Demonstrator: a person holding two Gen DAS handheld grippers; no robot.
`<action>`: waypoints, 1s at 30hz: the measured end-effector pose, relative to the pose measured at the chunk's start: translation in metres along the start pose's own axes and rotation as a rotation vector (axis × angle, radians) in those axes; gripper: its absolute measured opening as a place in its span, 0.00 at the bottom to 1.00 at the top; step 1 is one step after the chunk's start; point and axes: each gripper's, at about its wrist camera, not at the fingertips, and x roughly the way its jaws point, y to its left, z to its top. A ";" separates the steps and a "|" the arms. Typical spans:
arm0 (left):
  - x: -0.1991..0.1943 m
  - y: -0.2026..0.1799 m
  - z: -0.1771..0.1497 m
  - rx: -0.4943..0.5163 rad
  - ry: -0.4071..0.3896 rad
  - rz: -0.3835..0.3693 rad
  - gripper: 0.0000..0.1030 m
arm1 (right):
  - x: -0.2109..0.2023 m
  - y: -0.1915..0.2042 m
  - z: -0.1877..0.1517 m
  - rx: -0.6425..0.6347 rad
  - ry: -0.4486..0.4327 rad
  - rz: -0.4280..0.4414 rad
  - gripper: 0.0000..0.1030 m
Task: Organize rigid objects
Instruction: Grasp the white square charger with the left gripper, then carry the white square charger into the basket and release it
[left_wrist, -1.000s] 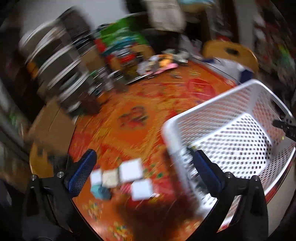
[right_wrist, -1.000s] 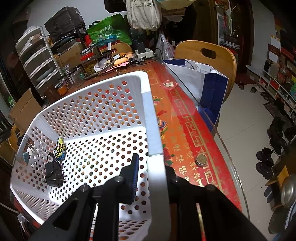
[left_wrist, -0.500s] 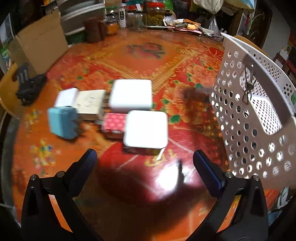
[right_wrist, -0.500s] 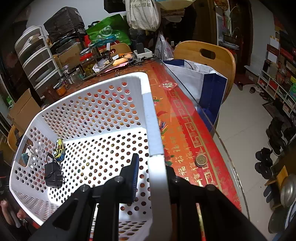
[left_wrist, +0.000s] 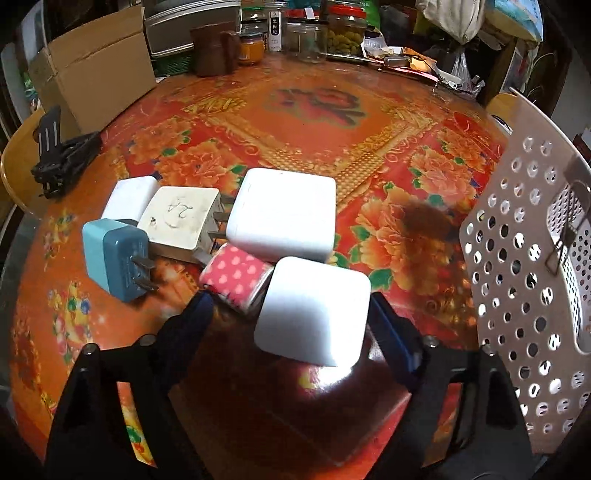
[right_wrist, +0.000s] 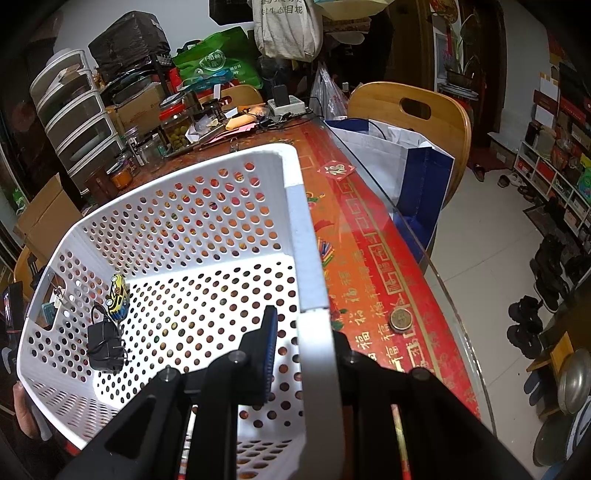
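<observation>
White perforated basket (right_wrist: 192, 229) is sitting on the worktop (right_wrist: 369, 258), holding a black adapter with coiled cord (right_wrist: 103, 347) and a small yellow toy car (right_wrist: 117, 293), both lying near its far-left wall. Right tongs (right_wrist: 299, 354) are pinching the basket's near rim, one pad inside, the other outside. Left tongs (left_wrist: 291, 325) are standing spread, flanking the nearest white charger block (left_wrist: 314, 310); the right pad is lying just at its side, the left pad well off it. Behind that block the other chargers are crowding together on the worktop: a pink dotted plug (left_wrist: 236, 277) touching it, a larger white block (left_wrist: 282, 214), a cream plug marked in pen (left_wrist: 181, 221), a teal plug (left_wrist: 114, 258) with prongs facing right, and a small white one (left_wrist: 129, 197) behind. The basket wall (left_wrist: 524, 280) is rising close on the right of the cluster. The red floral cover is showing open space beyond the chargers, up to jars (left_wrist: 343, 33), a brown mug (left_wrist: 214, 51) and a cardboard box (left_wrist: 92, 66) lining the far edge. A black clip (left_wrist: 59, 147) is lying at the left edge. In the right view a coin (right_wrist: 400, 319) is resting near the glass edge, with a wooden chair (right_wrist: 410, 122) and a blue-white bag (right_wrist: 402, 166) beyond, then tiled floor.
</observation>
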 end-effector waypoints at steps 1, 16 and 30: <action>-0.002 0.001 -0.001 -0.002 0.001 -0.004 0.68 | 0.000 0.000 0.000 0.000 0.000 0.000 0.16; -0.057 0.030 -0.050 0.051 -0.178 -0.008 0.47 | 0.000 0.000 0.001 0.000 -0.001 0.000 0.16; -0.117 0.016 -0.025 0.119 -0.298 0.141 0.47 | 0.000 -0.001 -0.001 -0.009 -0.003 -0.001 0.16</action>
